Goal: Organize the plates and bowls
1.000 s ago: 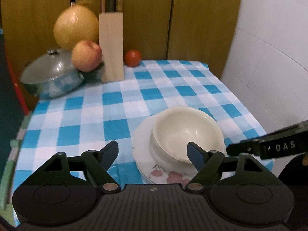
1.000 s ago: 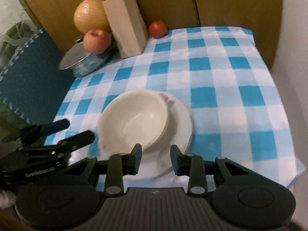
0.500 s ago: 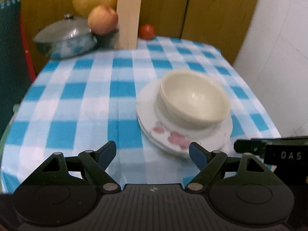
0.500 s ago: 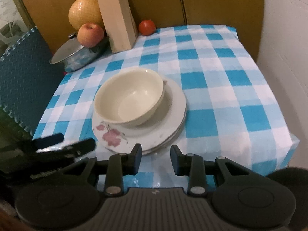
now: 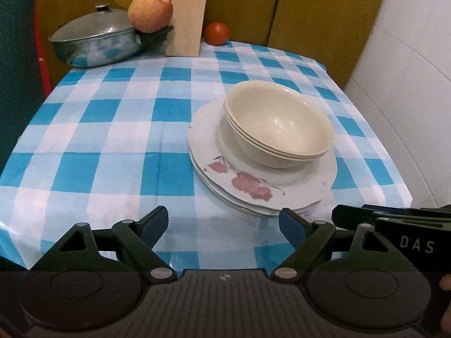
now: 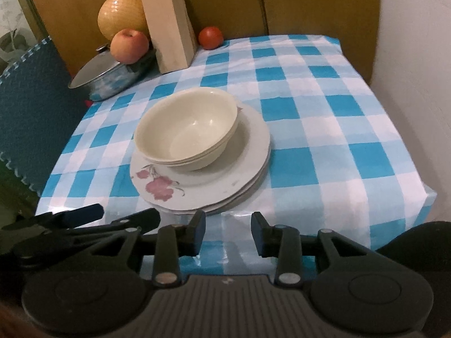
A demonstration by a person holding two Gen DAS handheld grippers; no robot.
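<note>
three cream bowls (image 5: 279, 125) sit nested, one inside another, on a stack of white plates (image 5: 262, 180); the top plate carries a pink flower print. the only readable writing is "das" in pale letters on the black body of the right gripper (image 5: 352, 215), which enters the left wrist view from the right edge. the stack rests on a blue-and-white checked tablecloth (image 5: 112, 129), toward its near right part. the left gripper (image 5: 224, 222) hovers at the near table edge, jaws wide apart and just lately opening further, nothing between them; the plates' near rim lies just ahead of its right fingertip, not touching. the right gripper (image 6: 228, 231) has jaws part open, a modest gap, empty; the plate rim lies just ahead of its tips, seen from the right wrist. the left gripper's fingers (image 6: 81, 214) show at that view's lower left. at the far end: lidded pan (image 5: 93, 42), apple (image 5: 150, 11), pomelo (image 6: 122, 15), wooden knife block (image 6: 170, 29), tomato (image 5: 217, 33).
</note>
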